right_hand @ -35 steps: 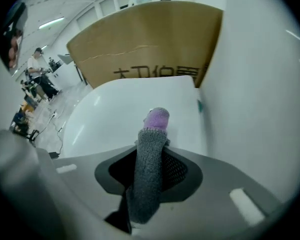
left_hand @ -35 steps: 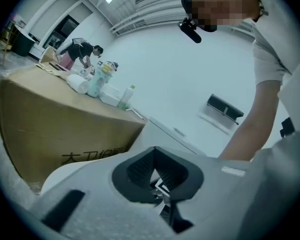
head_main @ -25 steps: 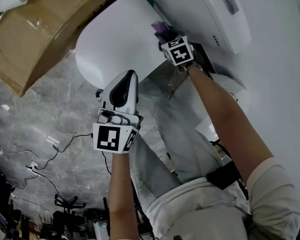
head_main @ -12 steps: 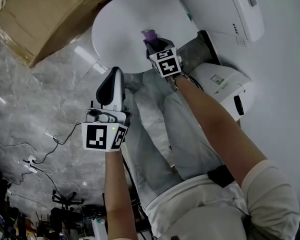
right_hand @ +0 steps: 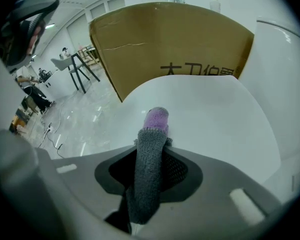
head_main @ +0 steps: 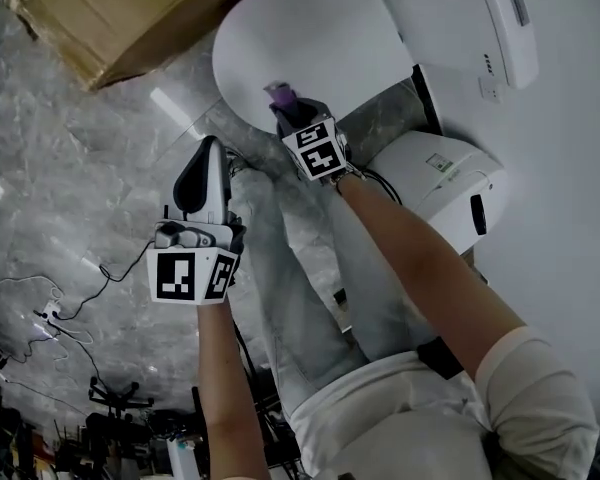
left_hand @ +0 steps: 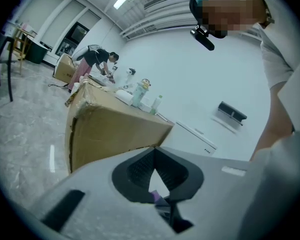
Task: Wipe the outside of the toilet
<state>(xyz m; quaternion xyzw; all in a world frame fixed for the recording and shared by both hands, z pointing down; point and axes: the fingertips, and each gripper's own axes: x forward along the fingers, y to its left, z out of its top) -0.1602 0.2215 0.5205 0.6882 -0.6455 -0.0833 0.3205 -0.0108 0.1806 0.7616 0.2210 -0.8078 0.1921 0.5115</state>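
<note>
Right gripper point(head_main: 286, 114): fingers clenched on a grey cloth point(right_hand: 149, 176) with a purple tip, and that tip lies against the white outer curve of the toilet point(head_main: 315, 53). The toilet stands on the grey marble floor point(head_main: 60, 178), just beside a brown cardboard box point(head_main: 130, 8). Left gripper point(head_main: 206, 150): fingers closed together with nothing between them, held off the toilet, lower and to the left of the right gripper, pointing toward the bowl.
</note>
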